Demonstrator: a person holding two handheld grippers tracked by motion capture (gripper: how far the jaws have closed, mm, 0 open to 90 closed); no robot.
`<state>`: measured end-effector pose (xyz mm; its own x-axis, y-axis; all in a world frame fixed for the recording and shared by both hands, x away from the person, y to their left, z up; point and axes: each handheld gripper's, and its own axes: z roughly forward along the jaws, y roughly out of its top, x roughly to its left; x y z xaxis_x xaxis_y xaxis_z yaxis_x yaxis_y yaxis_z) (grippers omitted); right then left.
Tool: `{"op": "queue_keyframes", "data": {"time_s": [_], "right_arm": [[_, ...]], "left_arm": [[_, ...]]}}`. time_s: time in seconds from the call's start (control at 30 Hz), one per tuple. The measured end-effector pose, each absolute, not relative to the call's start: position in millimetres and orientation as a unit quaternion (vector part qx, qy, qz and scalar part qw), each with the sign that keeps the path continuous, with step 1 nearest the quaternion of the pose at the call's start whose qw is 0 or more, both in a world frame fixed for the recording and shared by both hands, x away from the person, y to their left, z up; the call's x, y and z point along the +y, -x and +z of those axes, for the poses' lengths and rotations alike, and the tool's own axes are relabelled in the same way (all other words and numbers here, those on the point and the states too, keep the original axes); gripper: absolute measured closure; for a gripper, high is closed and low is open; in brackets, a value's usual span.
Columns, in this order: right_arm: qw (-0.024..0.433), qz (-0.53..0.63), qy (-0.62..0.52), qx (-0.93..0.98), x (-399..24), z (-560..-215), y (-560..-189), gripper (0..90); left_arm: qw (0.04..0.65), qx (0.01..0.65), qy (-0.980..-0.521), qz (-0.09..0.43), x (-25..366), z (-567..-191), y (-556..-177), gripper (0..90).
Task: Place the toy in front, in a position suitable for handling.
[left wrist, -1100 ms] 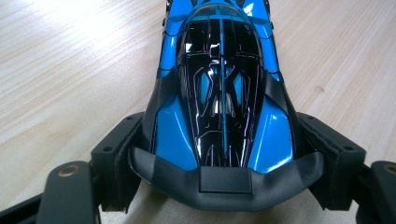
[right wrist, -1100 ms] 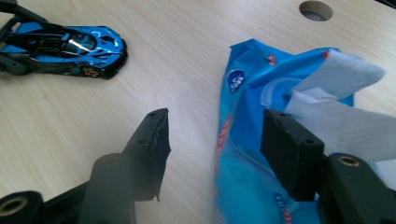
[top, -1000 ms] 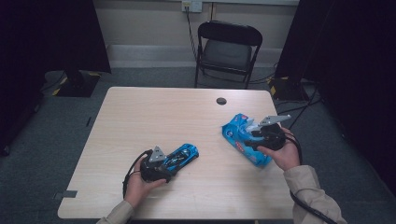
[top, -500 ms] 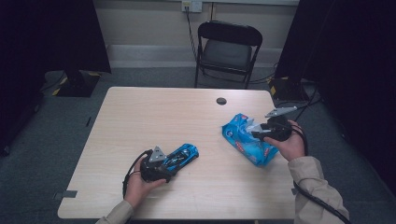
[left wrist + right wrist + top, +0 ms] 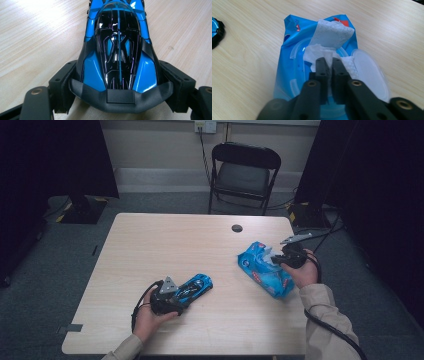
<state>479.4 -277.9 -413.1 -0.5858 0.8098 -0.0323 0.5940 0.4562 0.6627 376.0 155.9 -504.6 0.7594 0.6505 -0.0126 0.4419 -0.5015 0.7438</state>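
Note:
A glossy blue and black toy car [image 5: 196,285] [image 5: 117,50] lies on the wooden table [image 5: 165,245] at the front left. My left gripper [image 5: 181,294] [image 5: 119,82] is shut on its near end, one pad on each flank. At the right lies a blue pack of wet wipes [image 5: 261,270] [image 5: 288,62] with its clear lid [image 5: 368,72] flipped open. A white wipe [image 5: 333,35] sticks up out of the opening. My right gripper [image 5: 276,259] [image 5: 327,61] has just been closing, and its jaws now pinch that wipe.
A small dark round hole [image 5: 237,228] sits near the table's far edge. A black folding chair [image 5: 245,170] stands behind the table, with cables on the floor at the right. Bare tabletop lies between the car and the pack.
My right hand has shifted a little toward the far side of the pack. The left hand and the car have stayed put.

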Motion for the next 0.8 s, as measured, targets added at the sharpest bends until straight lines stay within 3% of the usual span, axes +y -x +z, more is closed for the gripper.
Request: {"op": "queue_keyframes", "data": {"time_s": [0.8], "right_arm": [[0.177,0.342,-0.435,0.814,-283,-374,-474,89.7]], "left_arm": [[0.386,0.316,-0.856,0.136,155,-505,-378,23.6]]}}
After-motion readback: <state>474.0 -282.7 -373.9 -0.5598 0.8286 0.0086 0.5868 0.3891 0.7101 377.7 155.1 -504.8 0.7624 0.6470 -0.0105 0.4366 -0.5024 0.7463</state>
